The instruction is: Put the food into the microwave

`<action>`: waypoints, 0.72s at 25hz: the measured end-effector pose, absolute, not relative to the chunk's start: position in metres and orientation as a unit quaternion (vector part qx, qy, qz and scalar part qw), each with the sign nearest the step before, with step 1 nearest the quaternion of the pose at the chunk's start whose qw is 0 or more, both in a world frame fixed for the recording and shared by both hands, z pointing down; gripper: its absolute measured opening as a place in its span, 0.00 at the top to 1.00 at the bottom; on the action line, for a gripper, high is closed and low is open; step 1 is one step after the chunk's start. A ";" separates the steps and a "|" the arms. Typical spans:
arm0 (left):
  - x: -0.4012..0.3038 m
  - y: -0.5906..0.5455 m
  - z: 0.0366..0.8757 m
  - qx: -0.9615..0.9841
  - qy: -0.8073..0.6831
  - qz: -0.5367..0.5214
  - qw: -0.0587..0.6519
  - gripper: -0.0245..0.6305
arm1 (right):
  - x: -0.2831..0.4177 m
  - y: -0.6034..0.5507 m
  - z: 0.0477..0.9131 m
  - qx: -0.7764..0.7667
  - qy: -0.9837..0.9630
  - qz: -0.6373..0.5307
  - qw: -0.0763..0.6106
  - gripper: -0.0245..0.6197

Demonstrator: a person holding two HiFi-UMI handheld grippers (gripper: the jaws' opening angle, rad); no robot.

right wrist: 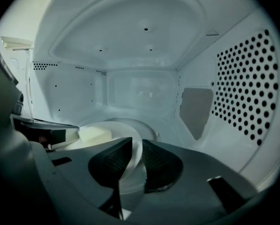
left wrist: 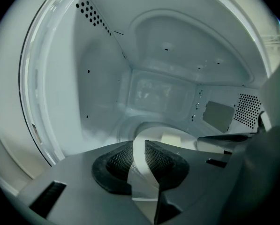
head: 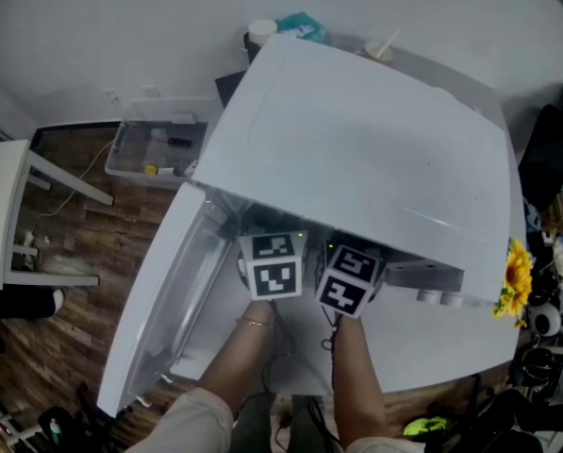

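Both grippers reach into the open white microwave [head: 356, 149], and only their marker cubes [head: 274, 264] show in the head view. In the left gripper view, my left gripper [left wrist: 138, 146] is shut on the near rim of a white plate [left wrist: 151, 134]. A pale block of food [left wrist: 175, 138] lies on that plate. In the right gripper view, my right gripper [right wrist: 136, 146] is shut on the same plate [right wrist: 118, 128] further right along the rim, with the food [right wrist: 95, 134] to its left. The plate is inside the cavity, low over its floor.
The microwave door [head: 168, 291] hangs open to the left. A perforated side wall [right wrist: 243, 83] stands close on the right of the cavity. A clear plastic bin [head: 158, 149] lies on the wooden floor at the left, and a sunflower [head: 517, 276] is at the right.
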State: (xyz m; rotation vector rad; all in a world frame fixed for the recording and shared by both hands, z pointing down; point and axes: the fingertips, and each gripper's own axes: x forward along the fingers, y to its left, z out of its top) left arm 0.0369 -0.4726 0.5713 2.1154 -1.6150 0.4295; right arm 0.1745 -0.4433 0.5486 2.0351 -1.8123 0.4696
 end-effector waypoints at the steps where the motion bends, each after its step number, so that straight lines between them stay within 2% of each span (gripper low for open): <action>1: 0.037 -0.472 0.571 0.764 -0.586 0.159 0.218 0.84 | 0.174 -0.443 0.549 0.723 -0.644 0.166 0.187 0.82; 6: 0.039 -0.473 0.570 0.757 -0.596 0.177 0.203 0.84 | 0.176 -0.442 0.547 0.726 -0.643 0.166 0.179 0.83; 18: 0.041 -0.472 0.568 0.760 -0.590 0.147 0.231 0.84 | 0.178 -0.438 0.545 0.719 -0.656 0.170 0.158 0.83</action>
